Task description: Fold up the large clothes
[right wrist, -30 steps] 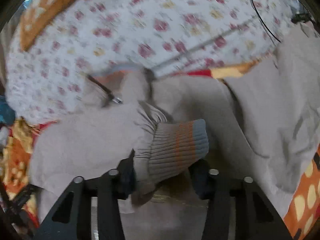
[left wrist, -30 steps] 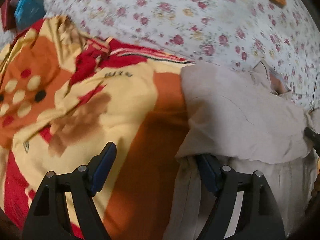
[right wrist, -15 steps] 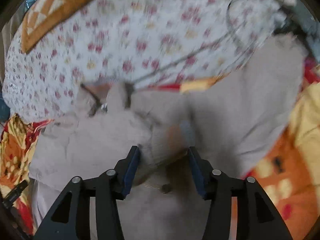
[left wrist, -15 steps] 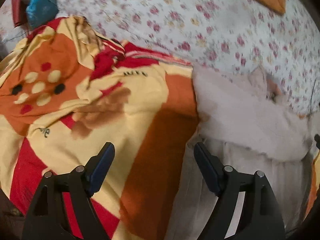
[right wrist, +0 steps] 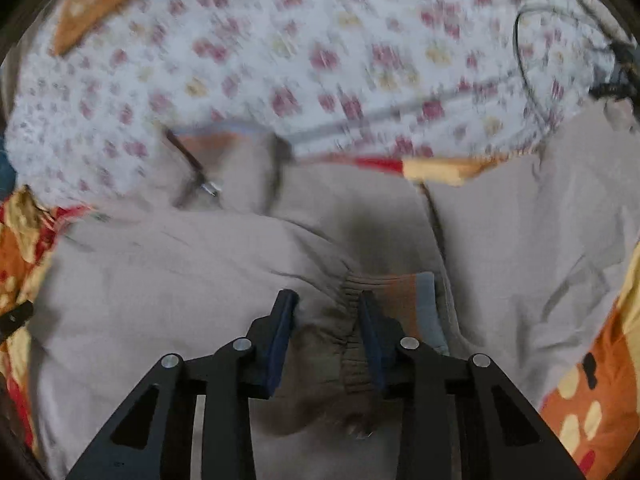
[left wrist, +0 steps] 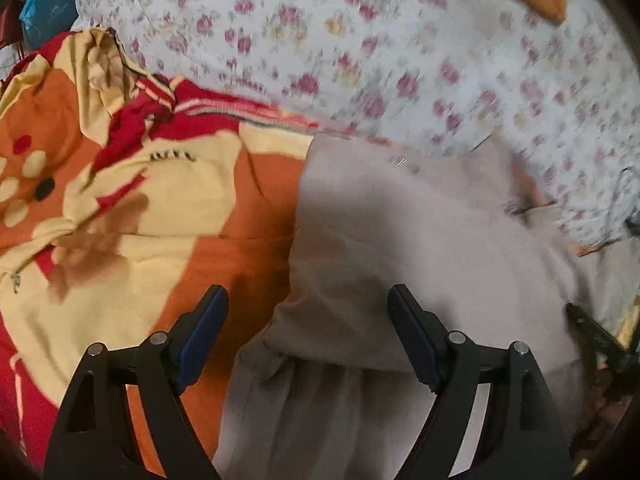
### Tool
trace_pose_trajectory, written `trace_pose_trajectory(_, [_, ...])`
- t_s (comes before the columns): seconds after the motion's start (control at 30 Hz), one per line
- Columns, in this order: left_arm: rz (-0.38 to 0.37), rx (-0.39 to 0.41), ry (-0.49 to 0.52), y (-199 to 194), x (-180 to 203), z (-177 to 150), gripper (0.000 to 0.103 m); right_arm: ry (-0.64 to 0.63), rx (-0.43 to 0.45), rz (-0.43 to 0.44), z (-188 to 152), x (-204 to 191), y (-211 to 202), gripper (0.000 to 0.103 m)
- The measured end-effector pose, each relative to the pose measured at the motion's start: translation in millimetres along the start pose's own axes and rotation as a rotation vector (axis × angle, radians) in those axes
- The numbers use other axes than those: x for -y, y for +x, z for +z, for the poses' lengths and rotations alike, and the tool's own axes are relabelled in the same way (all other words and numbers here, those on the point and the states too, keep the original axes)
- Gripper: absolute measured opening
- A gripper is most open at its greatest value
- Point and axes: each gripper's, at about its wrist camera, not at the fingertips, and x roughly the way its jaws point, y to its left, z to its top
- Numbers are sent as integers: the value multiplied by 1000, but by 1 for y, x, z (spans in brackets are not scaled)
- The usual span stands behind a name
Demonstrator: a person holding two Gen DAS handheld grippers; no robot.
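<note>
A large beige jacket (right wrist: 200, 264) lies spread on the bed, one side folded over its body. My right gripper (right wrist: 326, 308) is shut on the jacket's ribbed cuff (right wrist: 404, 292), which has orange and blue bands, and holds it low over the jacket's middle. In the left wrist view the jacket (left wrist: 420, 248) fills the right half. My left gripper (left wrist: 306, 312) is open and empty, hovering over the jacket's left folded edge, one finger over the blanket, the other over the jacket.
An orange, yellow and red blanket (left wrist: 120, 208) covers the bed under the jacket and shows at the right edge of the right wrist view (right wrist: 600, 392). A white floral sheet (right wrist: 300, 52) lies behind. A black cable (right wrist: 524, 68) loops at the far right.
My right gripper has carried the cuff down and inward over the jacket's body and narrowed on it. My left gripper has let the jacket edge out and shifted slightly right.
</note>
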Motion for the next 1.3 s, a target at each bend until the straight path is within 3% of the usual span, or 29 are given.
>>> trace_pose_trajectory(0.07, [19, -26, 19, 13, 2, -3, 83, -19, 8, -7, 2, -1, -3, 33])
trace_pose_trajectory(0.27, [45, 7, 79, 10, 9, -6, 84, -84, 83, -3, 1, -11, -35, 38])
trace_pose_trajectory(0.47, [59, 40, 88, -1, 10, -11, 84, -96, -11, -15, -7, -12, -9, 48])
trace_pose_trajectory(0.6, [54, 70, 96, -14, 10, -14, 84, -87, -2, 1, -10, -13, -14, 53])
trace_pose_trajectory(0.8, [48, 124, 118, -32, 15, -18, 84, -54, 120, 97, -17, -11, -69, 53])
trace_pose_trajectory(1.17, [28, 231, 183, -57, 25, -32, 84, -209, 290, 1, -49, -46, -142, 77])
trace_pose_trajectory(1.3, [20, 249, 187, -59, 27, -33, 84, -194, 296, 14, -53, -47, -140, 78])
